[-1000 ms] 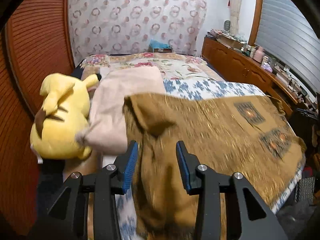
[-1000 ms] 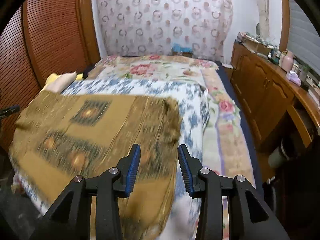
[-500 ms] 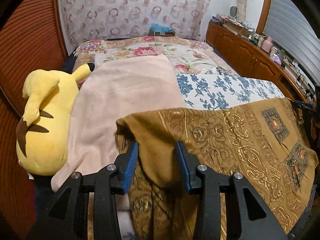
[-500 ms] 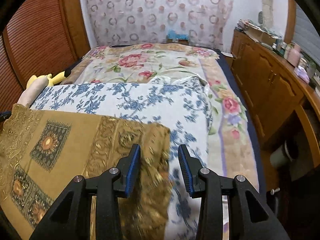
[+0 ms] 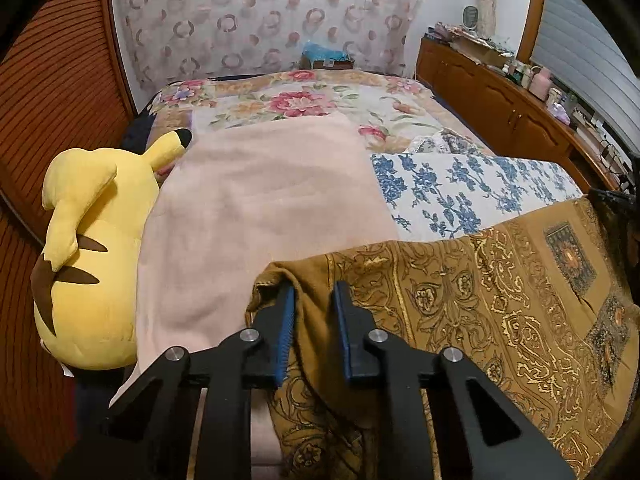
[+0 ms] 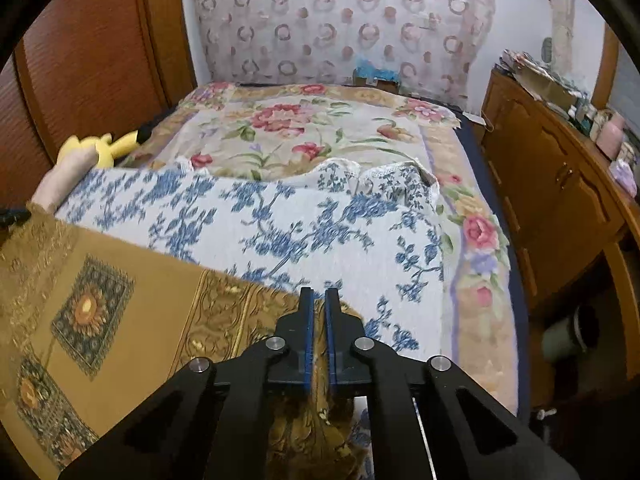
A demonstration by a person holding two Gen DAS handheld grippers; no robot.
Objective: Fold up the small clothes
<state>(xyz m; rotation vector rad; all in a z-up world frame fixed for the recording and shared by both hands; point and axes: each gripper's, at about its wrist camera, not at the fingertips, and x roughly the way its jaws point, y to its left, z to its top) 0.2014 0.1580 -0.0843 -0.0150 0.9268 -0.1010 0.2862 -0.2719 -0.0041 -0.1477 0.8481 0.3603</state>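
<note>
While each gripper pinches a near corner of the brown patterned cloth [image 5: 500, 312] spread on the bed [image 6: 320, 136], left gripper [image 5: 312, 312] has just been closing on a bunched corner, right gripper [image 6: 316, 316] just clamped tight on the other, likely ready to lift and fold. Cloth's near hem is hidden under both grippers; the person is out of frame.

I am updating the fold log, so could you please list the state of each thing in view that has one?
left gripper: jaws just been closing, shut on a bunched corner of the brown patterned cloth.
right gripper: jaws just closed, shut on the cloth's other corner.
brown patterned cloth: spread across the near bed, not yet folded.
pink blanket: lying flat.
blue floral cloth: spread, far edge rumpled.
yellow plush toy: lying against the blanket's edge.
</note>
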